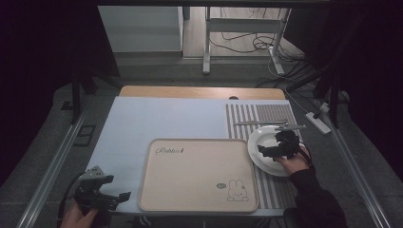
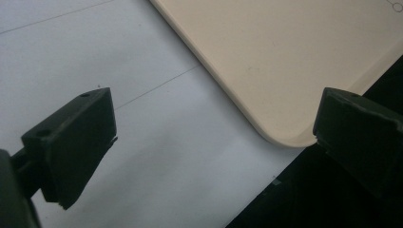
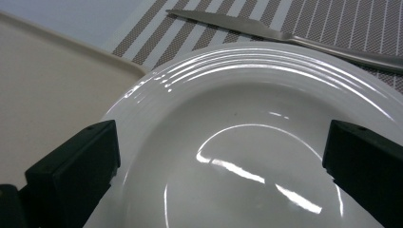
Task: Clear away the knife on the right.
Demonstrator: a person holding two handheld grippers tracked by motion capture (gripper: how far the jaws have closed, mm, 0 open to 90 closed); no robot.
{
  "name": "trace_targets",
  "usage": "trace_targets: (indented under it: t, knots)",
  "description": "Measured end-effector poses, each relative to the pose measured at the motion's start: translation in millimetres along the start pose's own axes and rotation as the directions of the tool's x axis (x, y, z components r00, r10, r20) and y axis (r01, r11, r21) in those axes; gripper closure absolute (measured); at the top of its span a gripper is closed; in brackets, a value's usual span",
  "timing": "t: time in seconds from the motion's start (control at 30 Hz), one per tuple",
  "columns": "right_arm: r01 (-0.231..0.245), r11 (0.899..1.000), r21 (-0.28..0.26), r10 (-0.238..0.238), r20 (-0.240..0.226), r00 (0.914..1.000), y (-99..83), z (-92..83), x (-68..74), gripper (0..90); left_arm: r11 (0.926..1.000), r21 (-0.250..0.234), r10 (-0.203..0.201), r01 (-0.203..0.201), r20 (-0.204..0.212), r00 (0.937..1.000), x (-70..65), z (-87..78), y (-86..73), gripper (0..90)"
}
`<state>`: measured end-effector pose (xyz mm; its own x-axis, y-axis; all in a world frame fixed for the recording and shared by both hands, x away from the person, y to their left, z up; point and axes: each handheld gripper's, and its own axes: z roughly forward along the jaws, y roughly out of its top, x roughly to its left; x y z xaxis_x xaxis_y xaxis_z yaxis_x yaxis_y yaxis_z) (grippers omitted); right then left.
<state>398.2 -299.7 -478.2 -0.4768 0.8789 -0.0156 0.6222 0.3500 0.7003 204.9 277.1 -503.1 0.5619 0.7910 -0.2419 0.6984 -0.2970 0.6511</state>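
A beige tray [image 1: 197,173] with a rabbit print lies at the table's front centre. To its right a white plate [image 1: 259,142] rests on a striped placemat [image 1: 247,116]. My right gripper [image 1: 278,145] hovers over the plate, open, with the plate's bowl [image 3: 247,156] between its jaws. A knife [image 1: 259,123] and a second piece of cutlery [image 1: 291,127] lie just beyond the plate; the knife [image 3: 285,35] is also in the right gripper view. My left gripper [image 1: 107,192] is open at the front left, near the tray's corner [image 2: 285,137], holding nothing.
A pale blue mat [image 1: 161,118] covers the table, with a wooden edge [image 1: 199,91] at the back. Metal frame rails run along both sides. The table's front edge drops to darkness [image 2: 332,199] right by the left gripper.
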Motion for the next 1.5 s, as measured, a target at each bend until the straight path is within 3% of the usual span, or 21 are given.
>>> trace_targets:
  t: [0.4, 0.83, 1.5]
  knots:
    - [-0.025, 0.999, 0.025, 0.025, 0.012, 0.9996, 15.2, 15.0, -10.3, 0.0, 1.0000, 0.000, -0.001, 0.001, 0.001, 1.0000, 0.2, 0.1, 0.1, 1.6]
    - [-0.011, 0.998, 0.061, 0.009, 0.042, 0.9991, 29.0, 30.5, -22.9, 0.0, 1.0000, -0.001, -0.001, 0.001, 0.002, 1.0000, 0.3, 0.0, 0.2, 1.6]
    - [-0.058, 0.995, 0.077, 0.050, 0.099, 0.9938, 58.2, 53.6, -57.7, 0.0, 1.0000, -0.002, 0.002, -0.002, 0.003, 1.0000, 0.3, 0.0, 0.1, 1.6]
